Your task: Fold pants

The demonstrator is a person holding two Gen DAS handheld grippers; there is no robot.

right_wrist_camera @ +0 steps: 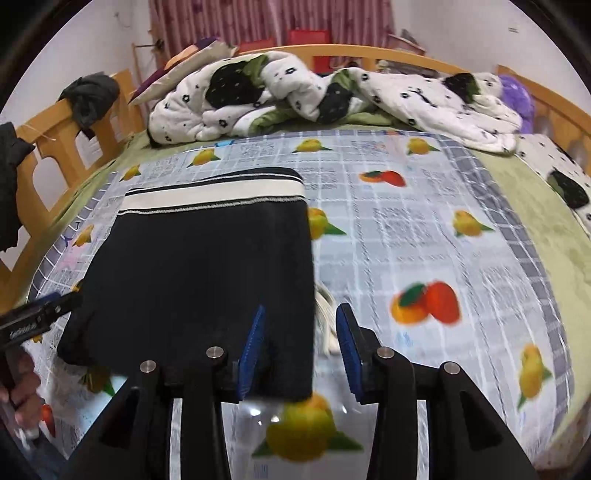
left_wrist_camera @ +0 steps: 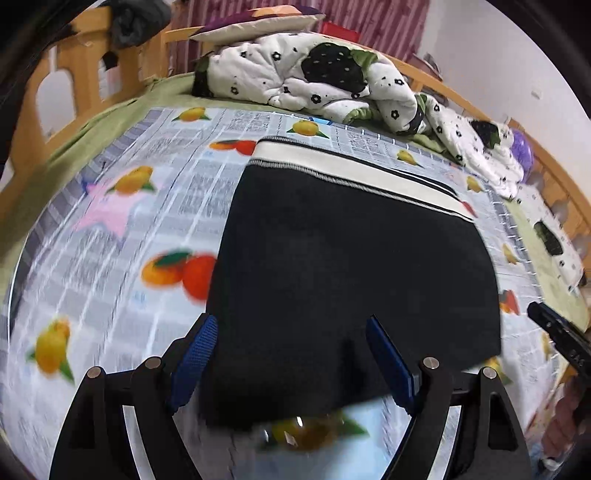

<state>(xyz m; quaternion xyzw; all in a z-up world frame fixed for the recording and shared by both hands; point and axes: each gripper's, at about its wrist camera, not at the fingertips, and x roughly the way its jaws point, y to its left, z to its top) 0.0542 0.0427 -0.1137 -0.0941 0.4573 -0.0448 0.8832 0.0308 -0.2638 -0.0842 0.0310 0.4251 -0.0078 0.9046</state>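
The black pants (left_wrist_camera: pixel 351 251) lie folded into a rectangle on the fruit-print sheet, with the white striped waistband (left_wrist_camera: pixel 354 166) at the far end. My left gripper (left_wrist_camera: pixel 291 325) hovers open over their near edge, and nothing is pinched between its blue pads (left_wrist_camera: pixel 195 354). In the right wrist view the pants (right_wrist_camera: pixel 207 266) fill the left half. My right gripper (right_wrist_camera: pixel 301 314) is open at their near right corner; the cloth's edge and a white cord (right_wrist_camera: pixel 327 325) lie below the gap. Each gripper shows at the edge of the other view: the right one (left_wrist_camera: pixel 554 328) and the left one (right_wrist_camera: pixel 37 317).
A rumpled white quilt (right_wrist_camera: pixel 295 99) with black flowers and a pillow (left_wrist_camera: pixel 255 22) lie at the far end of the bed. Wooden rails (right_wrist_camera: pixel 44 147) run along the sides, with a dark garment (right_wrist_camera: pixel 90 96) draped on one. A purple plush toy (right_wrist_camera: pixel 517 103) sits far right.
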